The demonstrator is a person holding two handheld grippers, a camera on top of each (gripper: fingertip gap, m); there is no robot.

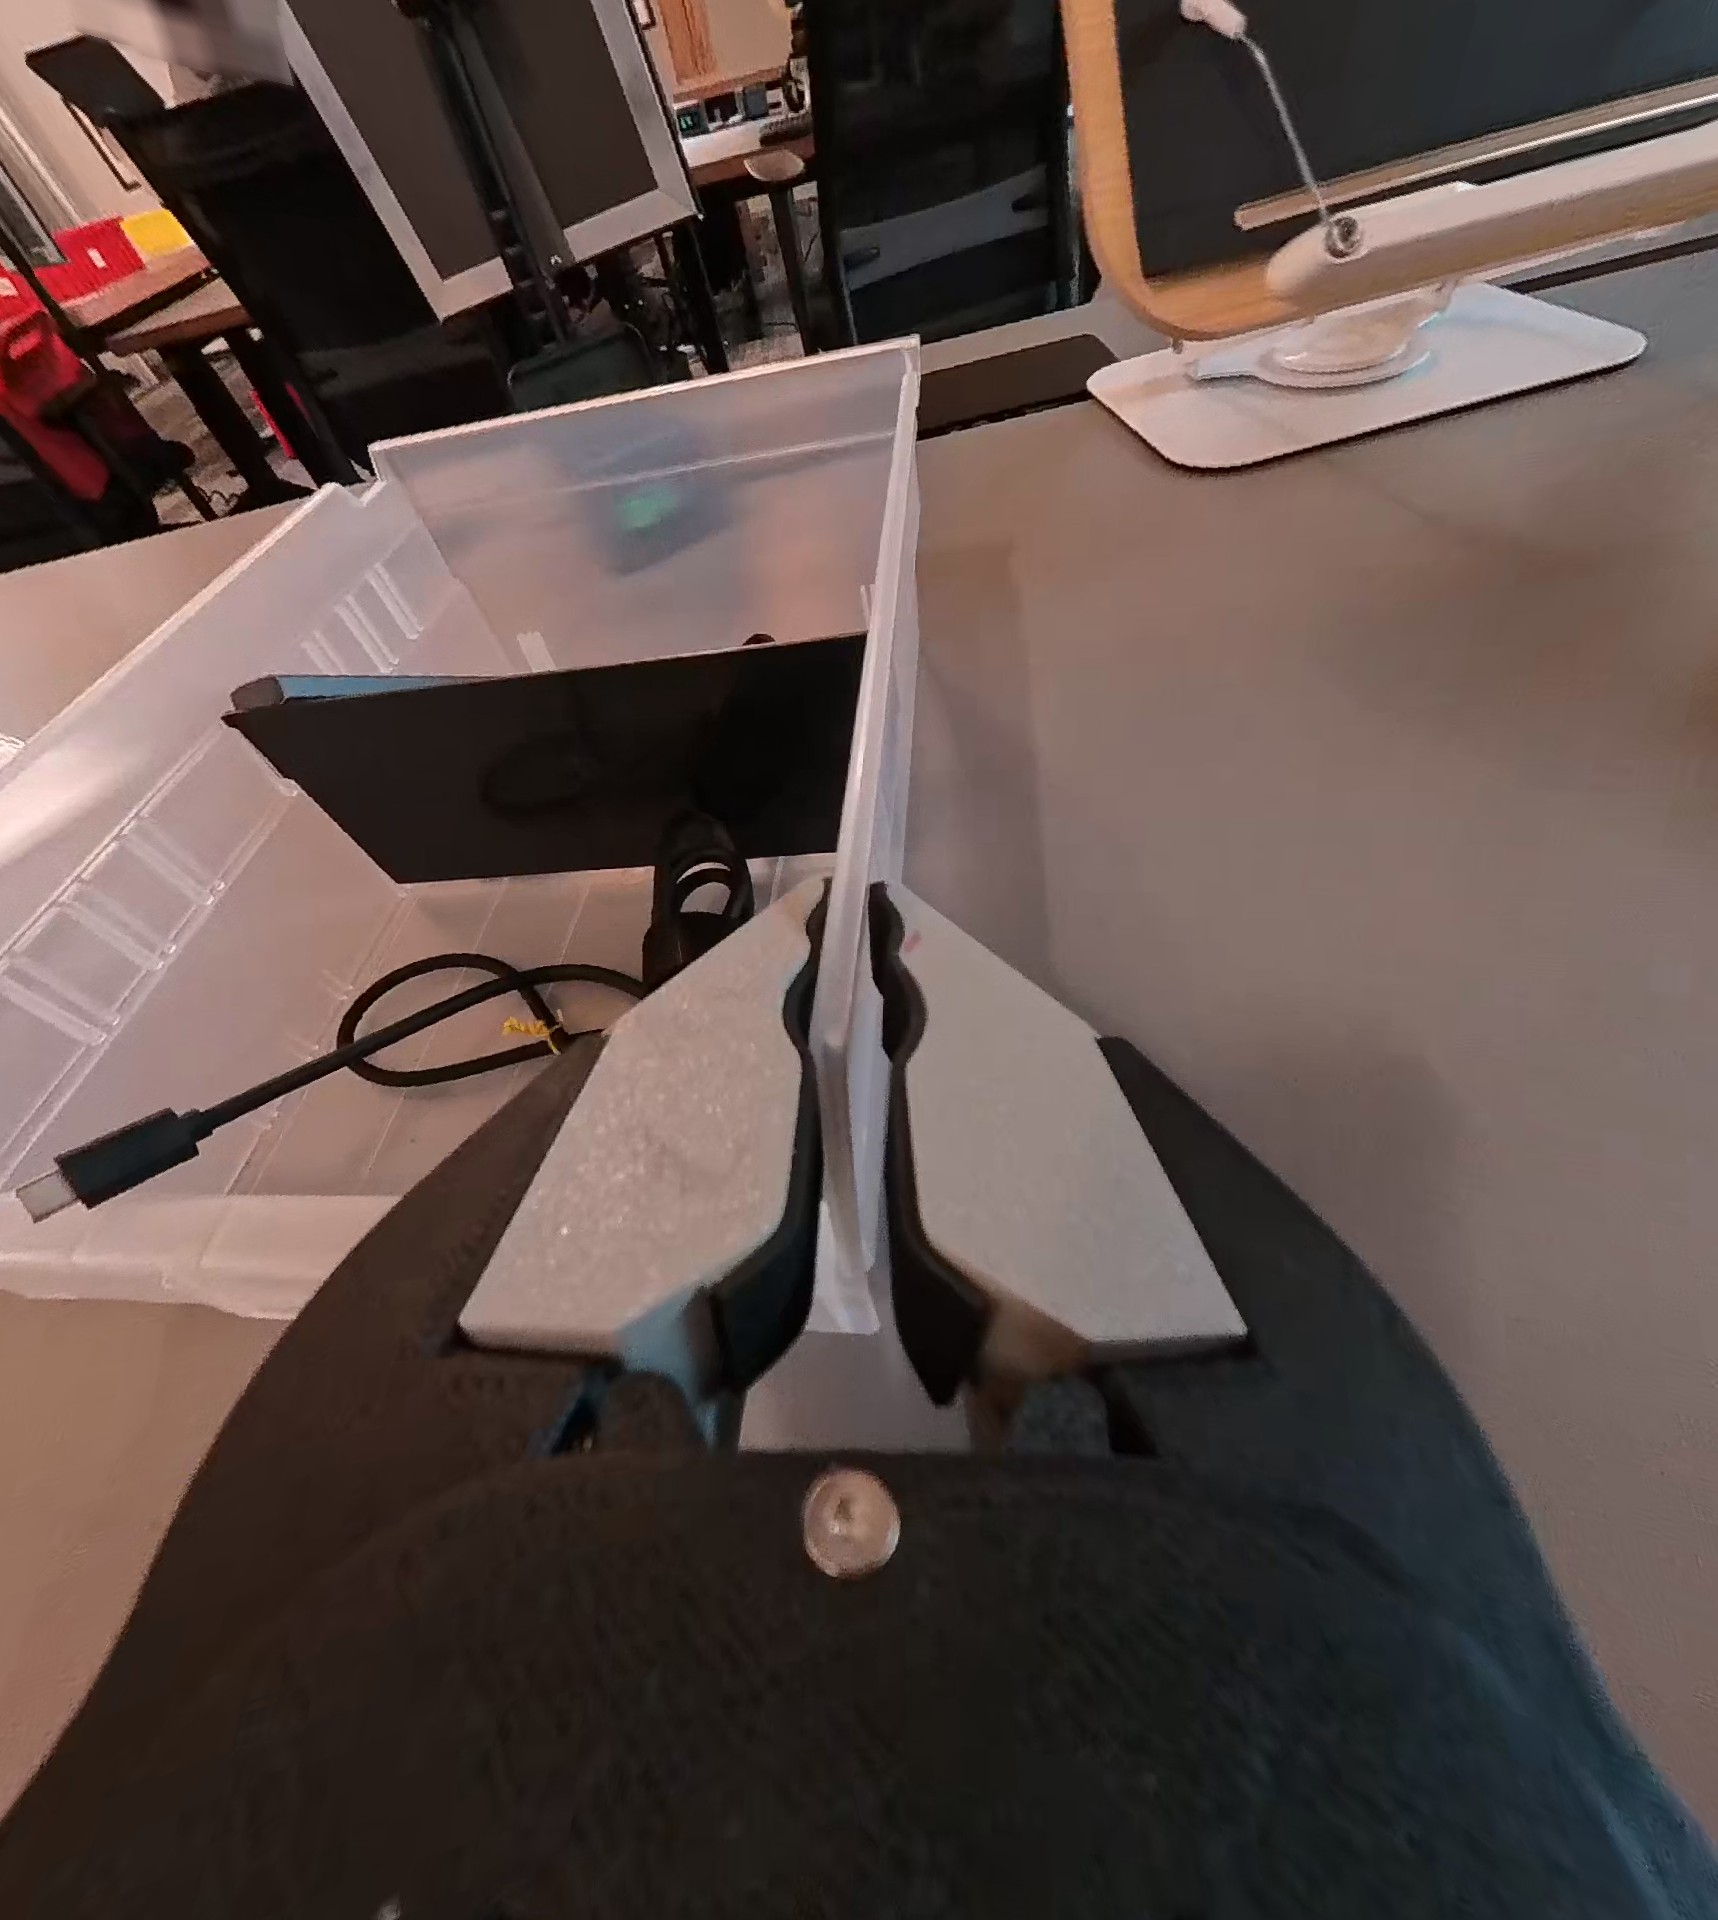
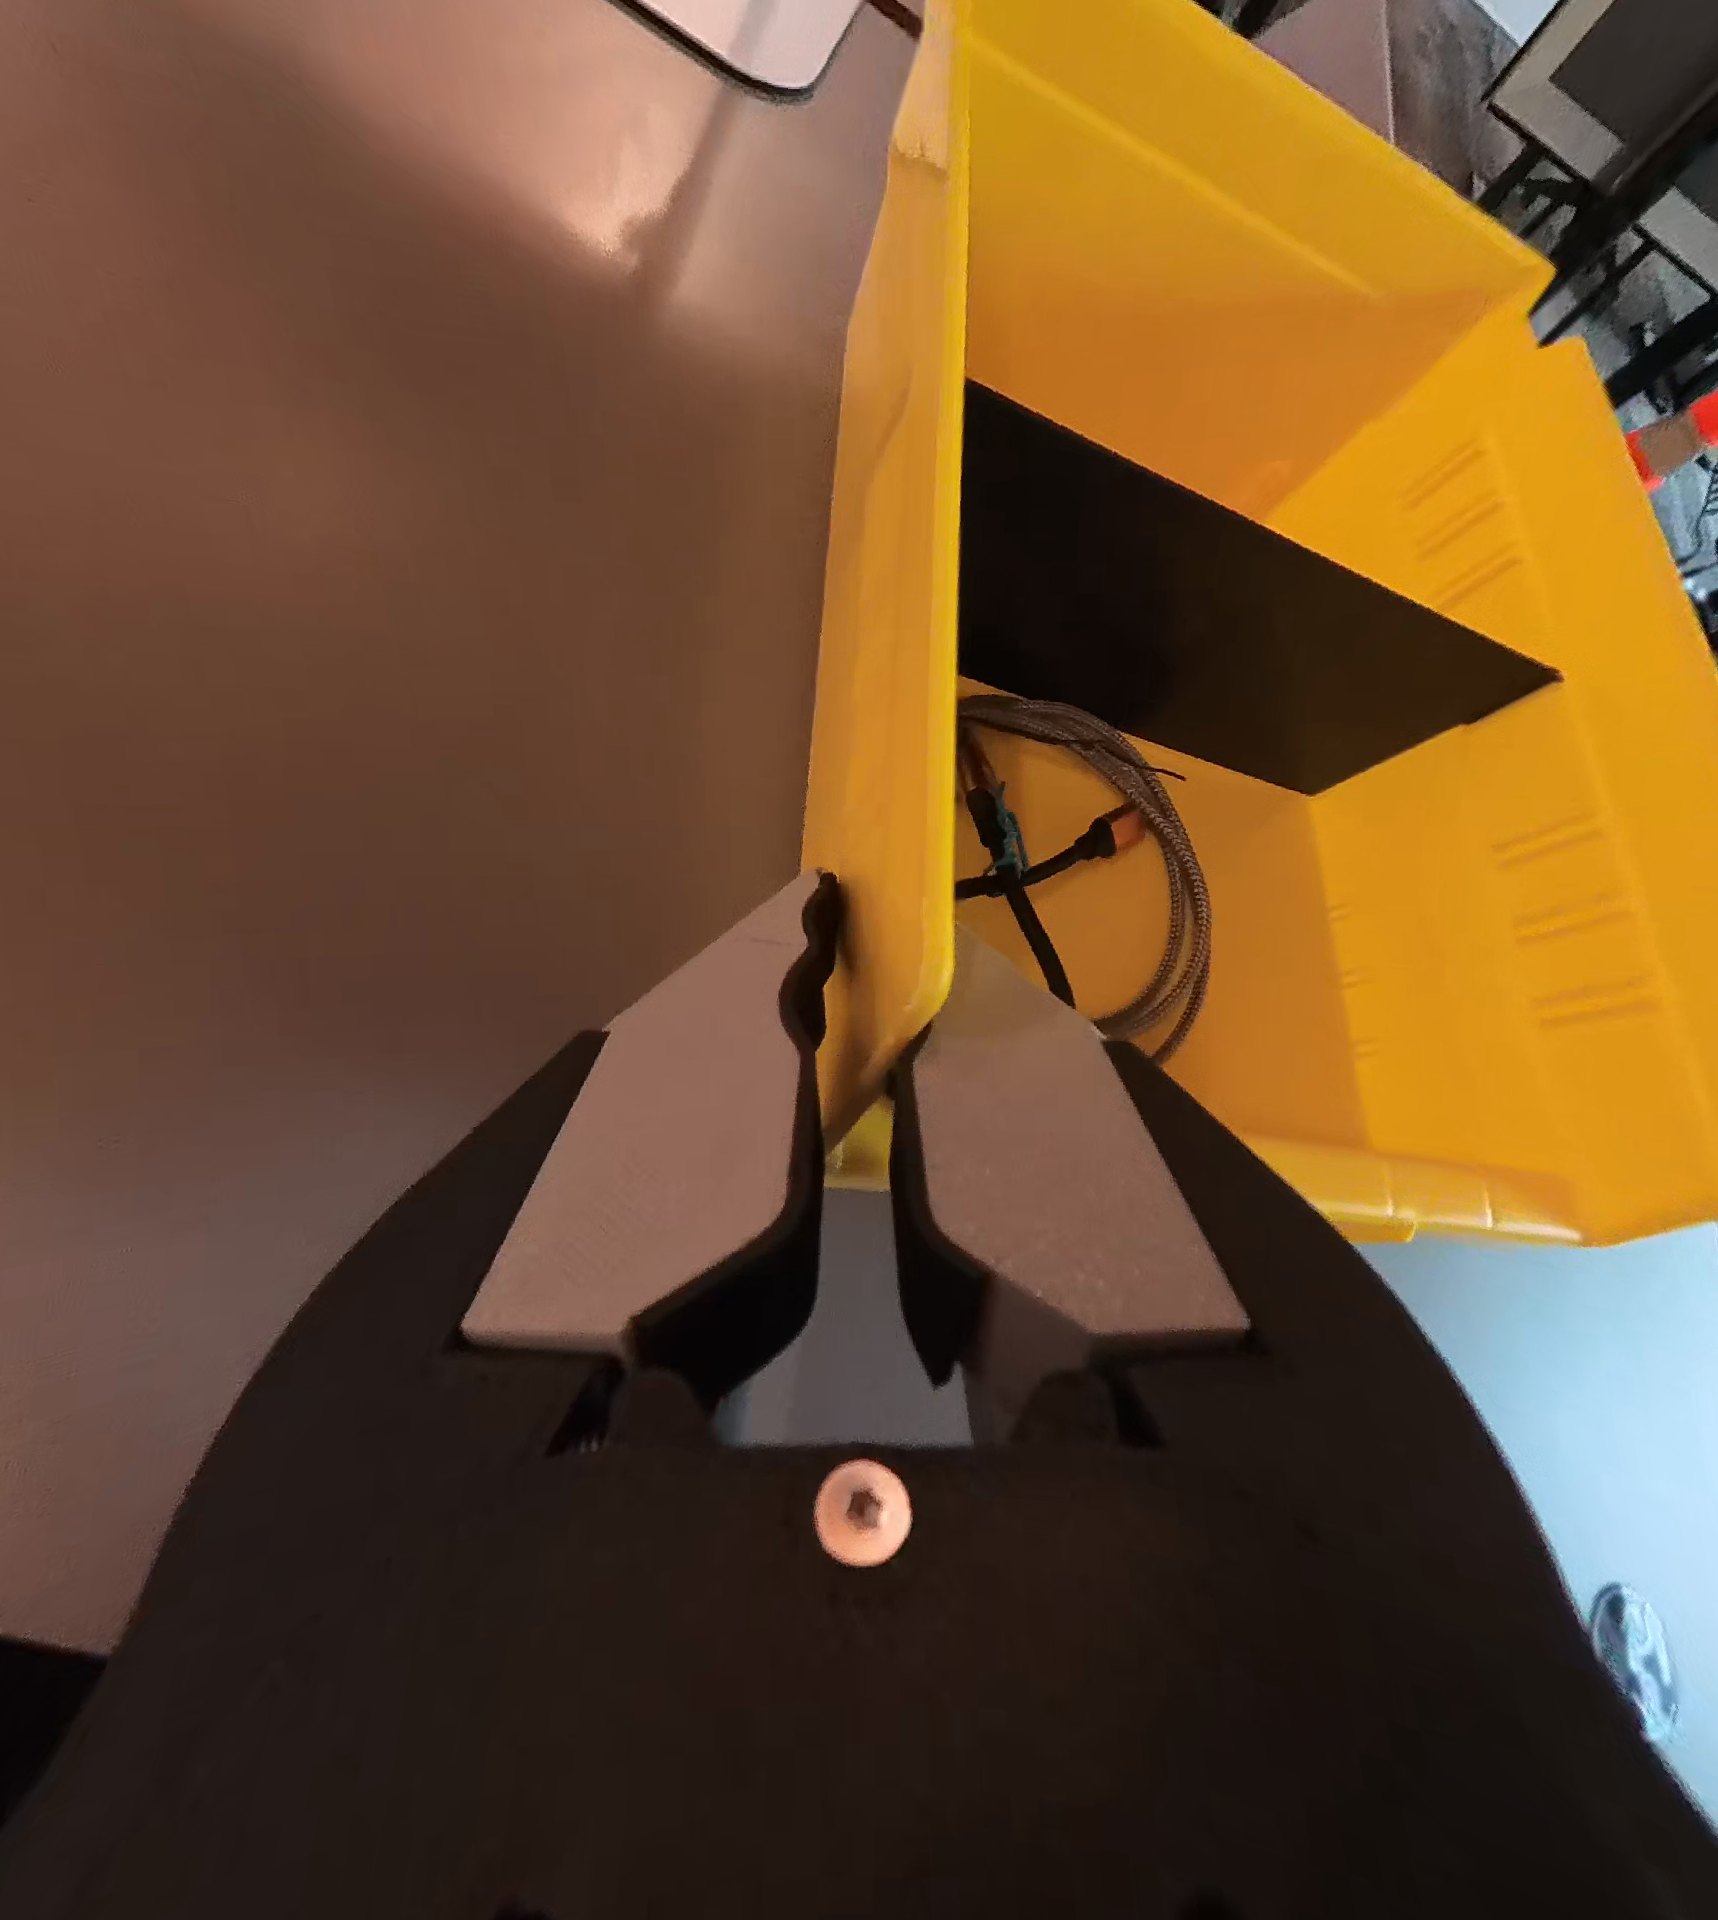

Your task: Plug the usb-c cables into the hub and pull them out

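My left gripper [image 1: 850, 914] is shut on the right side wall of a clear plastic bin [image 1: 886, 644] on the grey table. Inside the bin lie a black usb-c cable [image 1: 315, 1081] with its plug [image 1: 70, 1179] toward the front left, a second coiled black cable [image 1: 694, 883], and a black divider [image 1: 564, 769]. My right gripper [image 2: 881, 935] is shut on the left side wall of a yellow plastic bin [image 2: 896, 623]. That bin holds a coiled braided grey cable [image 2: 1167, 862], a black cable [image 2: 1031, 935] and a black divider [image 2: 1229, 613]. No hub shows.
A monitor on a white stand [image 1: 1374, 374] stands at the table's back right. Chairs, desks and red and yellow crates [image 1: 96, 260] fill the room behind. The yellow bin sits near the table's right edge [image 2: 1665, 1351], with floor beyond. My hands' fingertips stand some 50 cm from each other.
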